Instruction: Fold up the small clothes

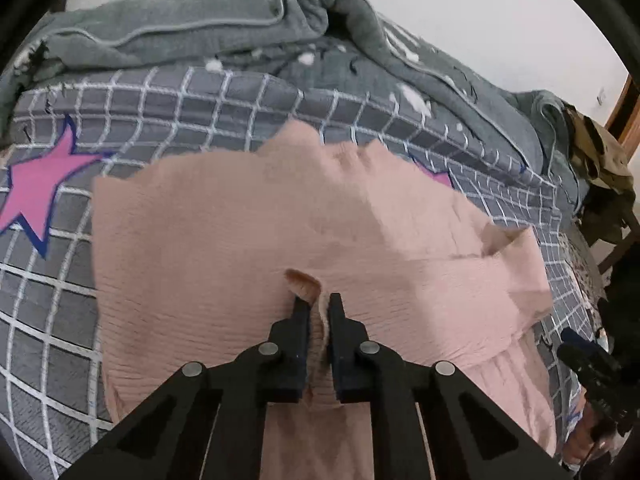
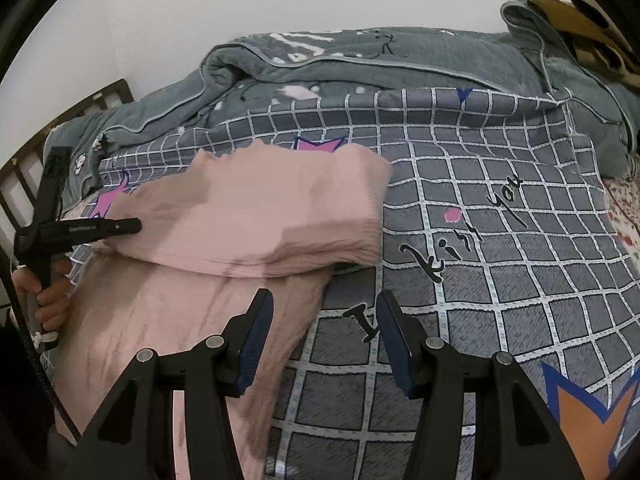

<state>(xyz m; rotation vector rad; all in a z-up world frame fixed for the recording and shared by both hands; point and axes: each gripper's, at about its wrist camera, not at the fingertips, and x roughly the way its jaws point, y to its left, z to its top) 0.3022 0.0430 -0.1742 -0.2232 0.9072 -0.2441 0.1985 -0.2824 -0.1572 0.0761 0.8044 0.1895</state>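
Left tongs pinching pink garment, folded crosswise

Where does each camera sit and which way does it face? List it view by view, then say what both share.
Left wrist: rides the left claw, looking along its fingers, shut on the pink garment, toward the grey quilt; the right claw's edge shows at right.
Right wrist: rides the open right claw, above the checked sheet; the left claw and the hand holding it show at left.
Shared: garment, sheet, quilt.
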